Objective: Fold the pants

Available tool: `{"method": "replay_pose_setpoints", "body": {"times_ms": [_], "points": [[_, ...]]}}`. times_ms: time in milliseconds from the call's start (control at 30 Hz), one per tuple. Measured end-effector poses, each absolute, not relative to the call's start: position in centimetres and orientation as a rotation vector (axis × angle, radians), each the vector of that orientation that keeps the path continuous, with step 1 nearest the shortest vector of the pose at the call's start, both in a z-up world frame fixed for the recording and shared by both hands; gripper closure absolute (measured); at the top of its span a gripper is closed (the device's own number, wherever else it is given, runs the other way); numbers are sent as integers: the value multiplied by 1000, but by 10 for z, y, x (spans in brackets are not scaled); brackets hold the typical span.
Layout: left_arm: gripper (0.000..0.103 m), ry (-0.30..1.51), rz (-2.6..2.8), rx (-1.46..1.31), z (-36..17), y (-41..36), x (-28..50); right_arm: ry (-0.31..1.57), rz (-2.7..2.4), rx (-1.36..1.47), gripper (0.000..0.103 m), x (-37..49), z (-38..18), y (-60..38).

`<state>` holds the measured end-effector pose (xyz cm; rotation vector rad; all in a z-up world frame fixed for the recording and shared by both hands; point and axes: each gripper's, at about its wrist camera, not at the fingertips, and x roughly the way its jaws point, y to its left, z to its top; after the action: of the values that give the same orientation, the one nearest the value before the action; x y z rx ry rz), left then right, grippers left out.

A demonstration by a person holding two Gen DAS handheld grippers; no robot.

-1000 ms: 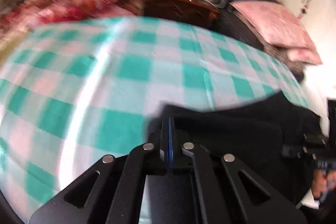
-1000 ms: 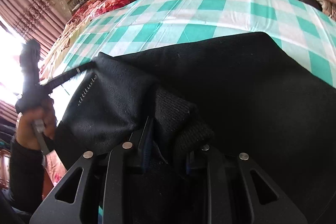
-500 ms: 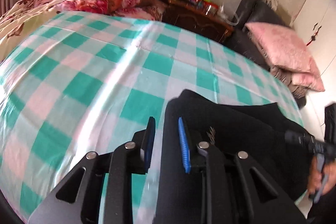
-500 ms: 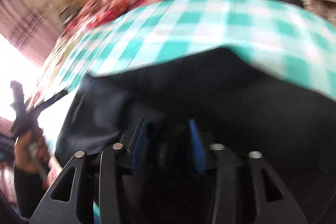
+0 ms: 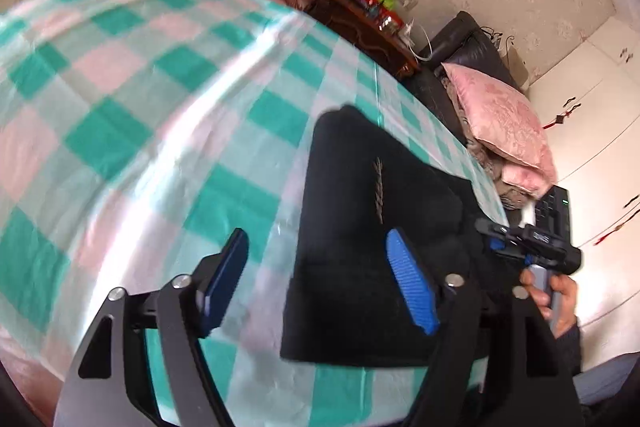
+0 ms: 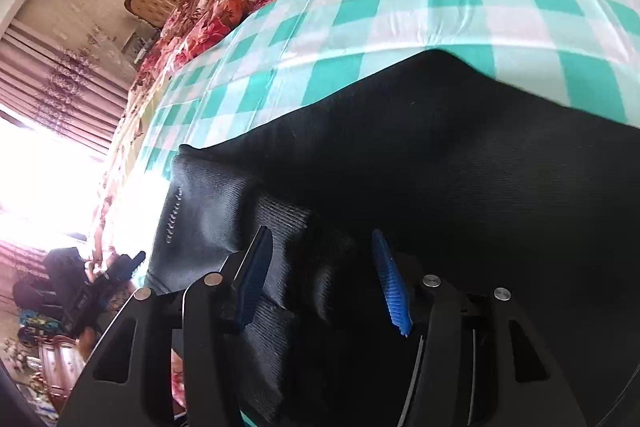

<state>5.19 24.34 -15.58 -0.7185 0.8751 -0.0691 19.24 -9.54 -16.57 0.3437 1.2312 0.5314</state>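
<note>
**Both grips let go, and the fold is on its own**

The black pants lie folded on the green checked sheet, filling the lower right of my left view and nearly all of the lower half of my right view. My left gripper is spread wide, its right pad above the cloth and its left pad over bare sheet, holding nothing. My right gripper is spread too, straddling the bunched ribbed cuff without pinching it.

The risk, as I judge it: that cuff sits humped, not flat, so the top layer could spring back or slide on the slick sheet. If I pull away low, a pad may snag the rib and drag the fold open. The near edge also lies close to the bed's side, where it could slip off.

A second ago both my grippers were pressed shut on the fabric; half a second ago they were parting; now they are fully apart and the pants rest released.
</note>
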Motion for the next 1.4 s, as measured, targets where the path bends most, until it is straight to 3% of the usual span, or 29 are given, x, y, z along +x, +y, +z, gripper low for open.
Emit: {"method": "replay_pose_setpoints", "body": {"times_ms": [133,333,500,867,900,933,967,1067,1400], "points": [[29,842,-50,-531,-132,228,26,1250,535,352,53,195,-171,-93],[33,788,-56,132,-110,136,-16,1252,554,333,72,194,-172,-86],[57,779,-49,495,-137,80,-21,1246,550,312,76,192,-169,-84],[61,782,5,927,-185,46,4,1244,546,293,76,190,-166,-81],[64,779,8,970,-191,43,5,1243,544,287,76,190,-166,-80],[83,771,18,1017,-197,41,8,1242,542,280,77,190,-166,-80],[91,760,41,1030,-198,42,11,1240,543,275,81,190,-165,-78],[92,740,61,923,-177,55,16,1225,561,254,89,191,-154,-70],[92,738,91,934,-183,65,17,1229,570,250,91,196,-162,-57]]}}
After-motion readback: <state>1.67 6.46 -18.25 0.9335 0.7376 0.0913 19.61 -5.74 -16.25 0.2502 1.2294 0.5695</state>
